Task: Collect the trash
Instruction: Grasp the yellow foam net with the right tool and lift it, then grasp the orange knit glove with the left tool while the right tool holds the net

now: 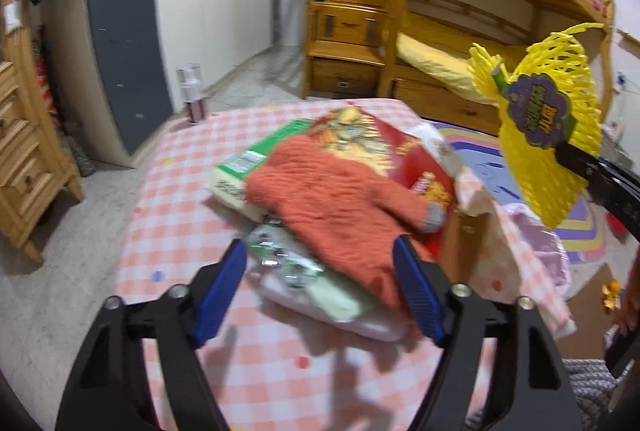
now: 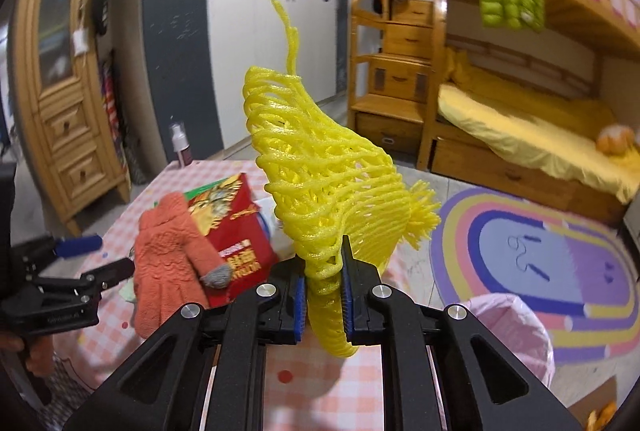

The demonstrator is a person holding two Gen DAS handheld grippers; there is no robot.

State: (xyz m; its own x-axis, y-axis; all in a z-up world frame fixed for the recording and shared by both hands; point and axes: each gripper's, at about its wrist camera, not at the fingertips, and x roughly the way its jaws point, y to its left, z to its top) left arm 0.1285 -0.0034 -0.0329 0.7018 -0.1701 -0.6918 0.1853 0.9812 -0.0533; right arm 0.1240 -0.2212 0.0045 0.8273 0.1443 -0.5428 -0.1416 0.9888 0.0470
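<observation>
My right gripper (image 2: 323, 279) is shut on a yellow foam fruit net (image 2: 320, 167) and holds it up in the air above the table. The net also shows in the left wrist view (image 1: 548, 135), with a purple label on it. My left gripper (image 1: 320, 271) is open and empty, low over the pink checked table (image 1: 180, 191), its blue fingers on either side of a crumpled clear wrapper (image 1: 284, 259). An orange glove (image 1: 336, 199) lies over a red snack box (image 1: 404, 151) and a green-and-white box (image 1: 248, 171).
A pink-lined bin (image 2: 516, 331) stands right of the table, also seen in the left wrist view (image 1: 540, 251). A bottle (image 1: 194, 95) stands at the table's far corner. A bunk bed (image 2: 540, 135), rainbow rug (image 2: 540, 251) and wooden cabinet (image 2: 68, 103) surround the table.
</observation>
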